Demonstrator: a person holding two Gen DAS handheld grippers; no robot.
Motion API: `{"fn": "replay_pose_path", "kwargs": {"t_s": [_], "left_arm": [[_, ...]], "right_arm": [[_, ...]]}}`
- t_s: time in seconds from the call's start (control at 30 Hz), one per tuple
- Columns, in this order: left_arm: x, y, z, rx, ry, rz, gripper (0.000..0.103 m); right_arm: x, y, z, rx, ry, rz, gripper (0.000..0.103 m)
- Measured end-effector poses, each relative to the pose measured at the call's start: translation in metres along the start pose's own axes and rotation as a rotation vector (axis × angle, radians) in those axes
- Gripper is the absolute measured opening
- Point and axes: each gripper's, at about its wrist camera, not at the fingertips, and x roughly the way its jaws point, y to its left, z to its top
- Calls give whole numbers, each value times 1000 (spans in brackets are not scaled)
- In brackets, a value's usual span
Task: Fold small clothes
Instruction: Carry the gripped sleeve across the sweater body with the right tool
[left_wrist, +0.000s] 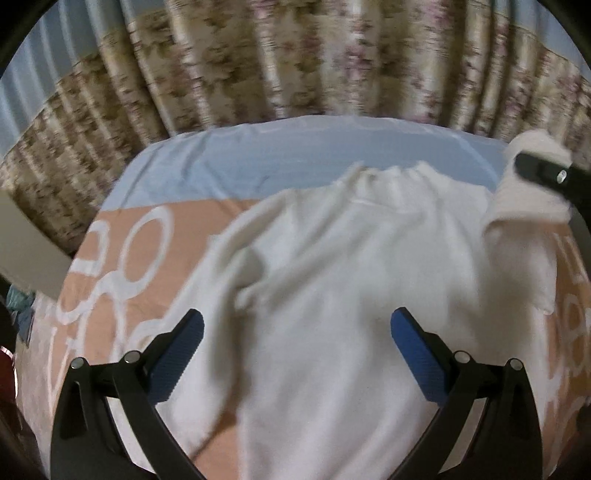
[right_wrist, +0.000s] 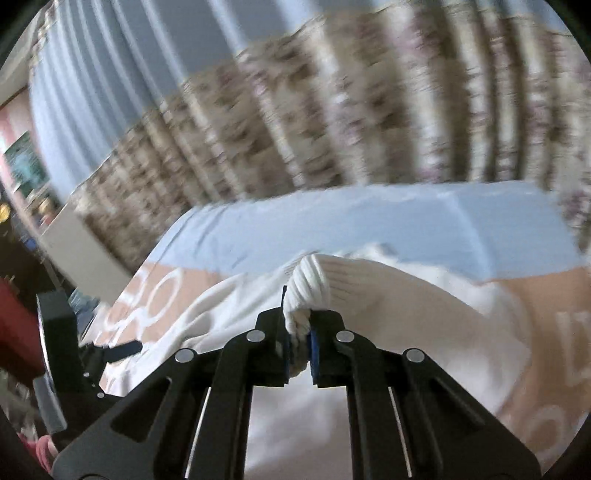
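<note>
A small white garment (left_wrist: 332, 280) lies spread on a bed cover (left_wrist: 147, 258) with peach and pale blue bands. My left gripper (left_wrist: 297, 332) hangs over the garment's middle, its blue pads wide apart with nothing between them. My right gripper (right_wrist: 298, 325) is shut on a ribbed white cuff (right_wrist: 308, 288) of the garment, which is lifted off the bed. In the left wrist view that right gripper (left_wrist: 543, 173) shows at the far right with the raised white sleeve (left_wrist: 524, 206) draped from it. Both views are motion-blurred.
A floral curtain (left_wrist: 295, 62) hangs right behind the bed's far edge. A grey-white box-like object (right_wrist: 85, 251) stands at the bed's left, with dark and red items (right_wrist: 14, 317) near it. The left gripper's body (right_wrist: 74, 350) shows at the right wrist view's left edge.
</note>
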Motion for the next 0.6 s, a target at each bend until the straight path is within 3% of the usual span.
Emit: {"fn": "replay_pose_path", "kwargs": {"t_s": [0.1, 0.17, 0.23, 0.3, 0.33, 0.43, 0.6], "left_arm": [[9, 23, -7, -32, 23, 27, 101], [17, 38, -12, -56, 40, 48, 101], [24, 50, -16, -80, 61, 49, 101], [27, 58, -19, -100, 68, 43, 101], [28, 60, -20, -105, 66, 41, 101], [33, 58, -20, -110, 60, 20, 101], [44, 31, 0, -79, 25, -39, 101]], "right_arm": [[40, 13, -13, -8, 98, 49, 9], [56, 21, -23, -12, 134, 75, 15], [67, 23, -31, -13, 179, 102, 41], [56, 22, -34, -20, 169, 101, 45], [48, 19, -34, -18, 155, 97, 53], [22, -4, -31, 13, 96, 28, 62], [-6, -55, -45, 83, 70, -116, 62]]}}
